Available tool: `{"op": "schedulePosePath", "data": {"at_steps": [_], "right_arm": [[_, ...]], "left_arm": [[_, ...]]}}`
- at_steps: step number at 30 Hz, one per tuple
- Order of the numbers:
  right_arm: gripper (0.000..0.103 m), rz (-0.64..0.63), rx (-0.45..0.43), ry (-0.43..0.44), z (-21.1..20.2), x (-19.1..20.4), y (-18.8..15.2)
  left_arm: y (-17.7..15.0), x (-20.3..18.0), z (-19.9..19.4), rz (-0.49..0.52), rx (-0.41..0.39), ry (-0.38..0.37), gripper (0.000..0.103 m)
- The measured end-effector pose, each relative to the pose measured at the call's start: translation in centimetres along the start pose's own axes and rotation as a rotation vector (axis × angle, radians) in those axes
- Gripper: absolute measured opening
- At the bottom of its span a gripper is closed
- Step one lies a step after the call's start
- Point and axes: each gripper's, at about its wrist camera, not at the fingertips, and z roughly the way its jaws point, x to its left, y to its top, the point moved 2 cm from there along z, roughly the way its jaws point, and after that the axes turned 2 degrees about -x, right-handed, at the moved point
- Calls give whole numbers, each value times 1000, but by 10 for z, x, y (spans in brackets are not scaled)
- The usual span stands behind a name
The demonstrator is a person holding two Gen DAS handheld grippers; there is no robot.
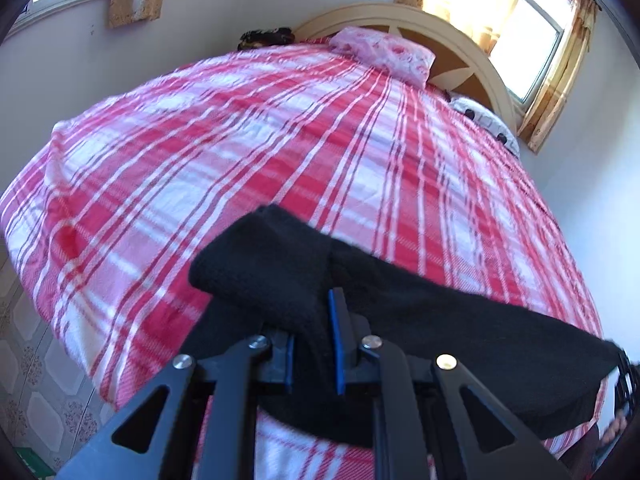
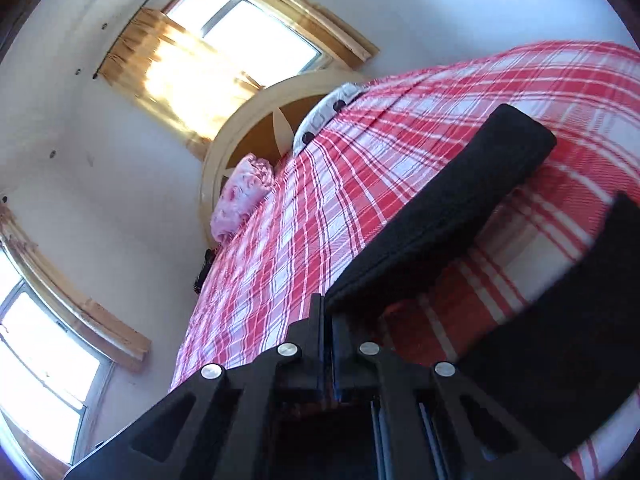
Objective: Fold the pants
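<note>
Black pants lie across the near edge of a bed with a red and white plaid sheet. My left gripper is shut on a folded bunch of them, and a doubled end sticks out past the fingers. From there the cloth stretches right to a lifted corner at my right gripper. In the right wrist view the right gripper has its jaws together, with the edge of a long black pants band starting at its tips. Another black part of the pants lies to the right.
A pink flowered pillow and a white spotted pillow lie by the curved wooden headboard. Curtained windows are behind the bed. A tiled floor shows at the left. A hand appears at the lower right.
</note>
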Motion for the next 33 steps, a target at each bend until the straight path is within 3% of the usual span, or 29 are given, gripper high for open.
{"op": "schedulePosePath", "data": {"at_steps": [5,9,12,14,17,18,19,20,21,23,24,25,27,30,32,33], "right_arm": [[3,-25,25,-98,-50,-27,-50],[3,-22,80,-205,-43,-58,-85],[3,-35,96,-235,-44,-63,-99],[3,-60,91,-258,-46,-61,-101],[4,-42,102,-265,-46,-67,-101],[7,-3,105,-263,-45,-70,-97],[11,60,103,-278,-50,-77,-93],[13,107,92,-300,-57,-82,-91],[21,161,53,-337,-69,-87,-87],[38,211,-71,-414,-94,-89,-77],[51,218,-139,-440,-106,-88,-72],[57,200,-204,-443,-116,-79,-67],[57,95,-215,-371,-109,-53,-58],[57,-118,-87,-185,-64,6,-50],[57,-215,19,-63,-28,42,-56],[57,-248,52,-42,-15,55,-62]], "left_arm": [[-25,19,12,-1,55,45,17],[-34,17,17,36,33,78,17],[-35,14,12,76,25,103,21],[-34,18,12,84,24,119,29],[-29,24,3,105,17,195,56],[-26,28,-2,97,-3,227,68],[-21,34,-12,81,-42,275,70],[-18,36,-19,73,-70,323,70],[-13,41,-30,67,-113,416,70],[-5,42,-42,69,-172,521,70],[-2,38,-48,81,-209,532,70],[0,30,-51,98,-230,510,70],[2,6,-49,162,-251,424,70],[-4,-35,-29,288,-242,336,69],[-9,-50,-13,312,-232,295,66],[-11,-54,-6,312,-223,272,66]]}}
